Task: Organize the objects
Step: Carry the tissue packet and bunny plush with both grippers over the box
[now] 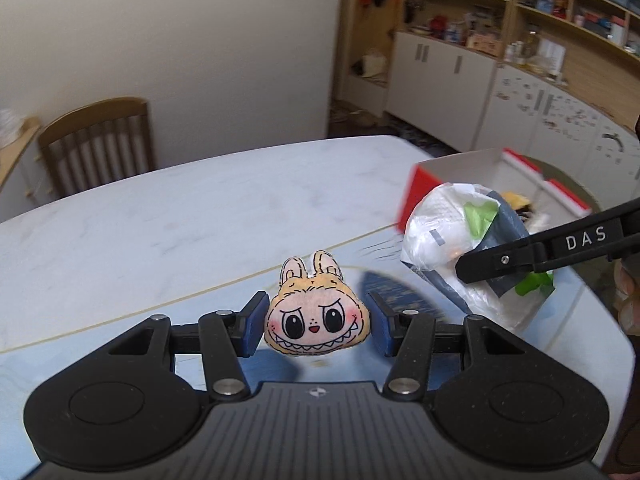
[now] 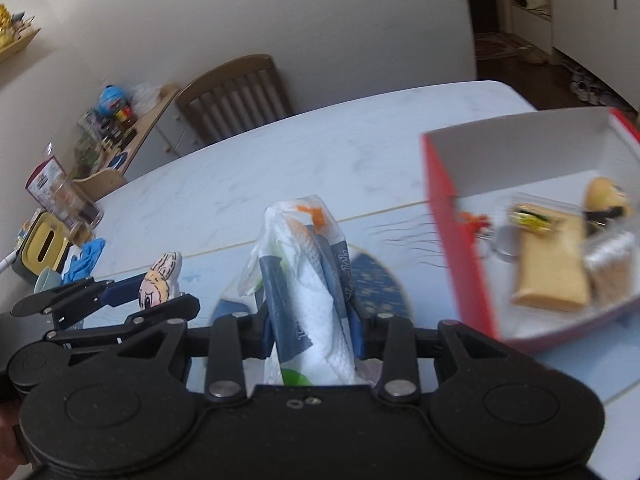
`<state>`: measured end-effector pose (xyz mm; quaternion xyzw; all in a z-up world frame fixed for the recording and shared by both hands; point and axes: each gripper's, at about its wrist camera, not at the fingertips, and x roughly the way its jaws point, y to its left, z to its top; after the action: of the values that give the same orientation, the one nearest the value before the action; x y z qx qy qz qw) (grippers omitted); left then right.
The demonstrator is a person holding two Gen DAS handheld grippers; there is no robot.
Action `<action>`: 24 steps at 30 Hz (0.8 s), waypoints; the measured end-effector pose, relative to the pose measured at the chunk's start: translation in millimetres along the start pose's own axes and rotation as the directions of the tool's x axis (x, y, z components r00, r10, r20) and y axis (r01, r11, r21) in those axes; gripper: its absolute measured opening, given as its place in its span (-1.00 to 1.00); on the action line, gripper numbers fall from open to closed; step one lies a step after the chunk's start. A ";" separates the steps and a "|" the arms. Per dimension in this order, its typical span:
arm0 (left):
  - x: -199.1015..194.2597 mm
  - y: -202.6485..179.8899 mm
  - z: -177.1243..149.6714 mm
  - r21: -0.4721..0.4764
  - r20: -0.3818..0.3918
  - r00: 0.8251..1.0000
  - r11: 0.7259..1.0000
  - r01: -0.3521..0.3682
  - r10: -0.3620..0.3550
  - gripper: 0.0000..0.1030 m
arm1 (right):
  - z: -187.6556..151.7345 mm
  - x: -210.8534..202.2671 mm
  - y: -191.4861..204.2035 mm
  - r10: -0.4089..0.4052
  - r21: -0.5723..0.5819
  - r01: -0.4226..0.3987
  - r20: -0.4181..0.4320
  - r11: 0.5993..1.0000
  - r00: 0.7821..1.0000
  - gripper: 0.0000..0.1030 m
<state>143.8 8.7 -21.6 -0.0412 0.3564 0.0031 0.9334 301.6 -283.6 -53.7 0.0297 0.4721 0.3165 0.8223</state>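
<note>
Both loads are heading for the red box at two o'clock. The left hand-held gripper is pinching the plush face charm above the tabletop; the right hand-held gripper is clamping a plastic-wrapped packet. Next, each probably needs lowering inside and releasing.

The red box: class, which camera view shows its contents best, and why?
The right wrist view: it looks down into the red box, showing a tan packet and small items. In the left wrist view, the tissue pack and right gripper hide most of its inside.
</note>
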 end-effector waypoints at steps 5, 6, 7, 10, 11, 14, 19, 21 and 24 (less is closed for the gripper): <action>13.1 -45.2 15.0 0.045 -0.003 0.998 0.997 0.062 -0.062 0.01 | -0.5 -26.8 -40.6 -0.042 0.042 0.040 0.037 0.998 0.998 -0.33; 15.7 -54.3 18.7 0.053 -0.001 0.997 0.996 0.073 -0.073 0.01 | 0.4 -32.2 -50.8 -0.049 0.053 0.046 0.046 0.998 0.998 -0.33; 17.4 -64.4 21.6 0.061 0.000 0.996 0.994 0.086 -0.086 0.01 | 1.5 -36.9 -60.9 -0.057 0.066 0.053 0.054 0.996 0.997 -0.33; 26.8 -92.0 31.8 0.081 0.000 0.993 0.990 0.117 -0.117 0.01 | 4.6 -49.1 -90.7 -0.085 0.100 0.077 0.079 0.992 0.993 -0.33; 29.8 -101.1 34.8 0.087 -0.002 0.992 0.988 0.124 -0.125 0.01 | 6.2 -53.4 -101.3 -0.090 0.118 0.079 0.086 0.990 0.992 -0.33; 38.7 -130.5 43.4 0.110 -0.006 0.989 0.983 0.146 -0.146 0.01 | 9.5 -66.2 -131.5 -0.112 0.156 0.095 0.108 0.983 0.988 -0.32; 58.2 -172.1 54.2 0.118 -0.030 0.985 0.978 0.173 -0.171 0.01 | 17.3 -74.7 -176.7 -0.156 0.163 0.134 0.132 0.978 0.979 -0.32; 67.3 -187.6 57.7 0.129 -0.037 0.984 0.976 0.175 -0.172 0.01 | 21.8 -72.7 -190.6 -0.166 0.150 0.145 0.133 0.978 0.977 -0.32; 82.9 -207.4 64.1 0.154 -0.043 0.987 0.975 0.161 -0.156 0.01 | 32.6 -62.3 -203.6 -0.184 0.106 0.170 0.132 0.980 0.974 -0.32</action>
<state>255.5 -194.9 -13.6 0.0042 0.3652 -0.0999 0.9255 405.8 -472.0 -59.3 0.0486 0.4281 0.2164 0.8761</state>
